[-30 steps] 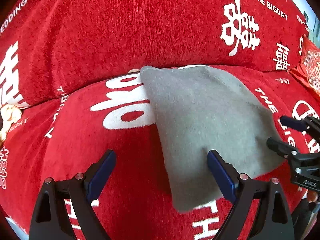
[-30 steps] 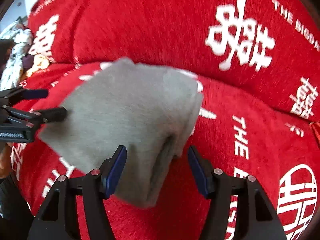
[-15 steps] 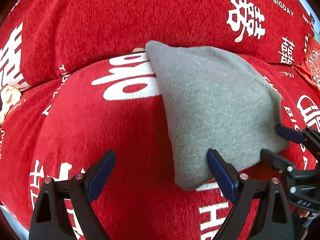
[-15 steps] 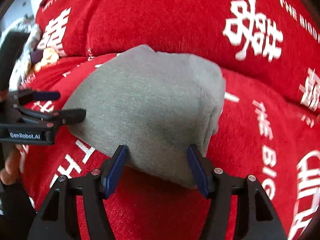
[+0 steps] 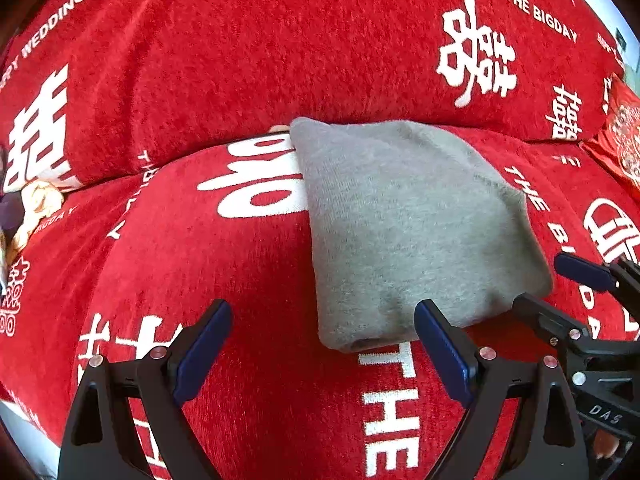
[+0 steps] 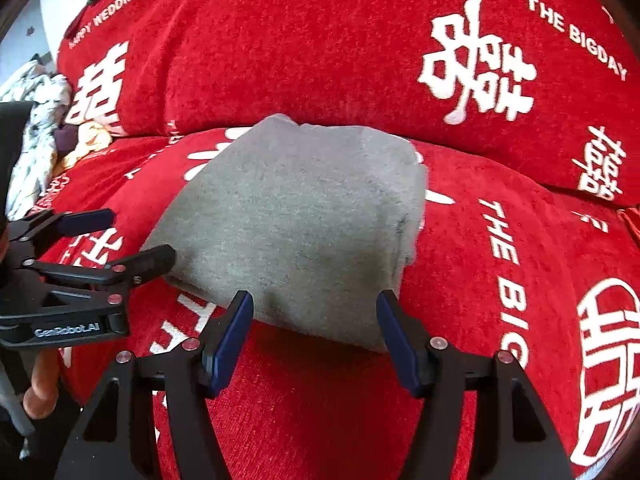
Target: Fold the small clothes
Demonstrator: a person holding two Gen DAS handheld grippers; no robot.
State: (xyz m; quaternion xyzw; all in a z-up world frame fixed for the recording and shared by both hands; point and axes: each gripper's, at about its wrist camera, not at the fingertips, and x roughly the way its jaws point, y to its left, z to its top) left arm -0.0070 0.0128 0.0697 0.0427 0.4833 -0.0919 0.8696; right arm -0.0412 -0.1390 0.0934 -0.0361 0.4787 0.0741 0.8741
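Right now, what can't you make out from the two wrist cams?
- Folded gray garment: its type and inner layers, hidden by its own top layer in both views.
- Sofa cover under the garment: covered by it.
- Pile of patterned clothes: cut off by the right wrist view's left edge, too small to identify.
- Left gripper and right gripper: both open; handles cut off by bottom edges.

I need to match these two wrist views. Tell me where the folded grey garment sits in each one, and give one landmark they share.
Left wrist: the folded grey garment lies right of centre on the red cushion; its near edge sits at the left gripper's right finger.
Right wrist: the garment fills the centre, just ahead of the open right gripper.
Shared landmark: the white double-happiness character on the back cushion, upper right.
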